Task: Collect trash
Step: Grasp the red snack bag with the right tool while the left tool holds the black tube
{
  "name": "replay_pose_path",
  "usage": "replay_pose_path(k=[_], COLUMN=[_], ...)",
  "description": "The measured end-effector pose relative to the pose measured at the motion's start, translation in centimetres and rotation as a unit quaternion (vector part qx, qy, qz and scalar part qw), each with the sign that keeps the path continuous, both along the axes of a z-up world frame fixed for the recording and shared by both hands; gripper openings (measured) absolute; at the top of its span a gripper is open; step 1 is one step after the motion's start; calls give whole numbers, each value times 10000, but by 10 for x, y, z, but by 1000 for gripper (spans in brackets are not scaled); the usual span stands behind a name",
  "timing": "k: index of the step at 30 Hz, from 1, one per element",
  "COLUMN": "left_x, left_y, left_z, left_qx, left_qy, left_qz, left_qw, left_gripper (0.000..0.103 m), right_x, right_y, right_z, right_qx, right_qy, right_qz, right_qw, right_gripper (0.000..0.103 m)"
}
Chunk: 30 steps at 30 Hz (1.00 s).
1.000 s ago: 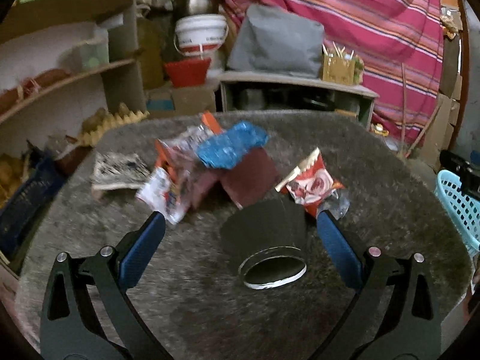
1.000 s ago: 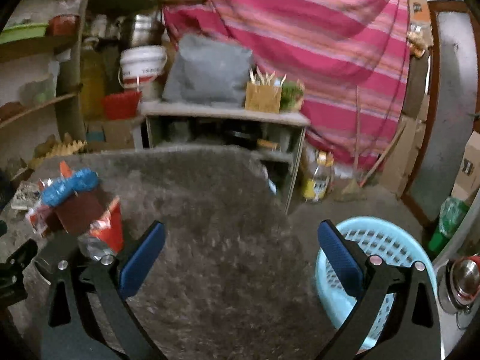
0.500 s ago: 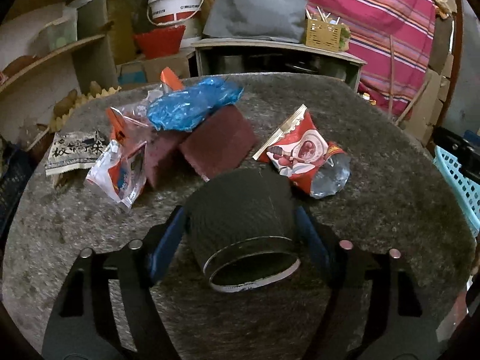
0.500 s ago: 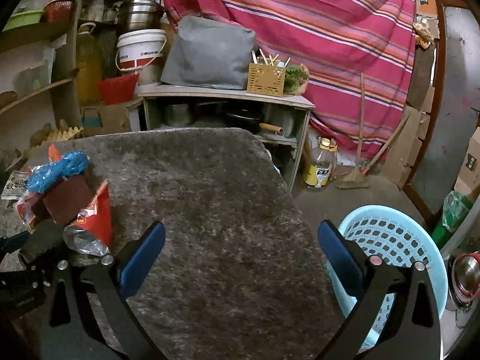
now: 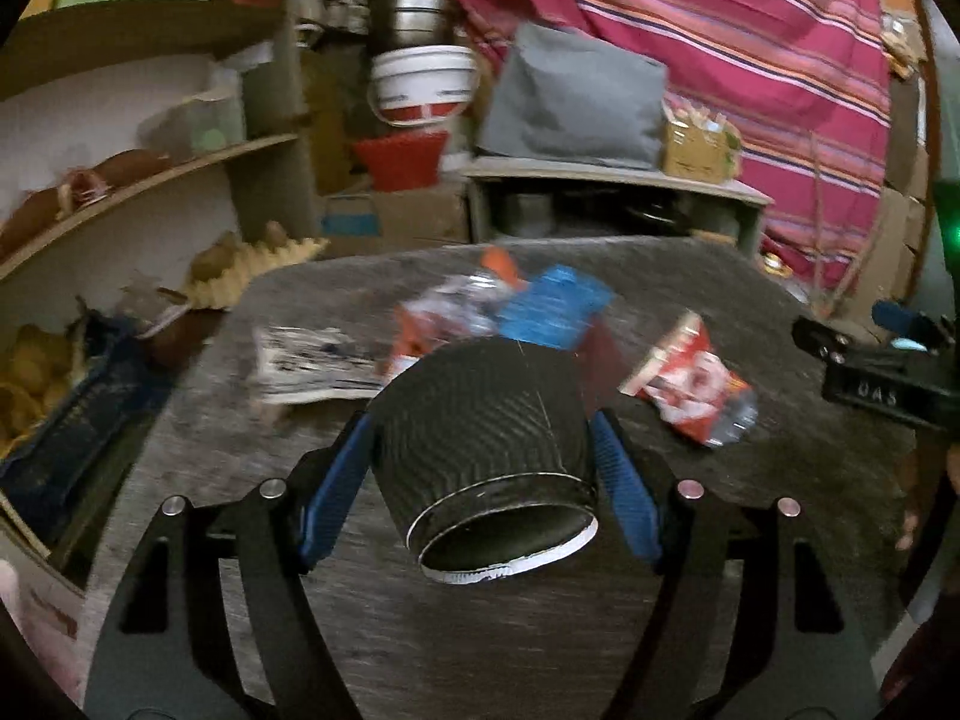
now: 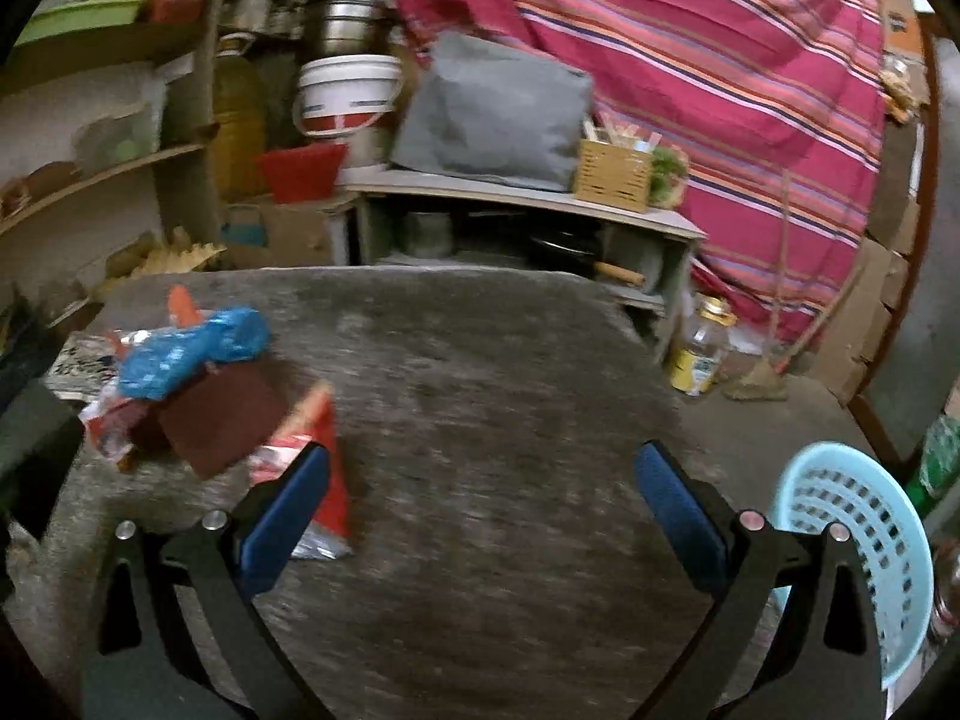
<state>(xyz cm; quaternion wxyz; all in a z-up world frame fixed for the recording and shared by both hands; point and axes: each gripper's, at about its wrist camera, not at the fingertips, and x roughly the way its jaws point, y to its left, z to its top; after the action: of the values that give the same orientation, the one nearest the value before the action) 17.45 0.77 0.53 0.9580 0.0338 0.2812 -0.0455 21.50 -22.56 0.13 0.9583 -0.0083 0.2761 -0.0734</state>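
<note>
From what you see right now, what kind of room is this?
Probably a home storeroom or kitchen corner: wooden shelves with bowls, a white bucket under steel pots, and a striped cloth hung behind a low cabinet.

The right gripper (image 6: 480,498) hangs over the grey shaggy tabletop (image 6: 480,372), jaws wide apart around nothing. A red crinkled snack wrapper (image 6: 318,456) lies by its left finger, beside a blue plastic bag (image 6: 192,351). A pale blue perforated plastic basket (image 6: 864,540) stands lower right.
</note>
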Motion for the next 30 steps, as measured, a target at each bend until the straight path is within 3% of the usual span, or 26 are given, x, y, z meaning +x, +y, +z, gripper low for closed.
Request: replay_pose_path(k=[5, 11, 24, 26, 28, 30], left_x=[11, 20, 28, 27, 27, 27], left_y=[38, 68, 80, 80, 81, 82], left_z=[6, 3, -2, -2, -2, -2], left_qx=[60, -75, -48, -35, -66, -104], left_qy=[-110, -42, 5, -6, -19, 1], left_qz=[527, 832, 992, 1007, 1037, 1050], left_qw=[9985, 9965, 9951, 9949, 9946, 9944], left_gripper=[72, 72, 72, 72, 72, 72], right_x=[21, 50, 71, 70, 71, 71], right_y=[24, 48, 64, 71, 74, 77], right_z=[1, -18, -58, -63, -68, -71], right_qx=[175, 129, 26, -26, -40, -15], right_qy=[67, 511, 1323, 1408, 1506, 1578], right_qz=[289, 579, 885, 992, 1065, 1140], right_qw=[9994, 9969, 9872, 9851, 9828, 9809], right_gripper=[99, 99, 98, 92, 77, 71])
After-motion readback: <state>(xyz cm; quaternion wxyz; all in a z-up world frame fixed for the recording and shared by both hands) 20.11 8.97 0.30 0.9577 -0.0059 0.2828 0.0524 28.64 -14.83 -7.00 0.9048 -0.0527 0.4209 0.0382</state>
